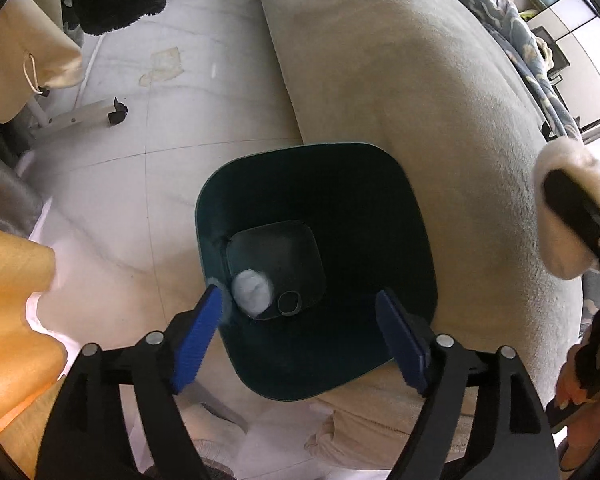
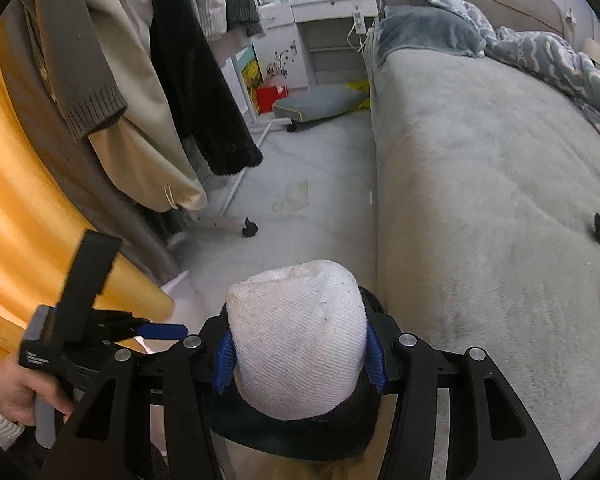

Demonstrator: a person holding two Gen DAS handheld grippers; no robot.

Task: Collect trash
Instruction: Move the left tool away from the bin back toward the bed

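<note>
2 grippers: both in view, each held in a person's hand.
Left gripper (image 1: 300,320): black frame with blue ribbed pads, jaws standing wide with nothing pressed between them, pointing down into the bin.
Bin: dark teal square plastic trash bin (image 1: 380,208), standing on the pale tiled floor (image 1: 140,200) against the side of the grey plush-covered bed (image 1: 420,100).
Trash in bin: 1 crumpled white paper wad (image 1: 252,290) lies on the bin's bottom, close to the left pad but apart from it; a small dark ring (image 1: 289,303) lies just beside the wad.
Right gripper (image 2: 298,350): blue pads pressed on both sides of a white ribbed knitted sock-like bundle (image 2: 296,332), holding it above the bin's rim.
Left hand (image 2: 18,394): wrapped around the left gripper's handle, at the lower left of the right wrist view.
Surroundings: yellow curtain (image 2: 28,216) and hanging coats (image 2: 140,120) to the left, grey-blue patterned blanket (image 2: 540,52) bunched at the bed's far end.
</note>
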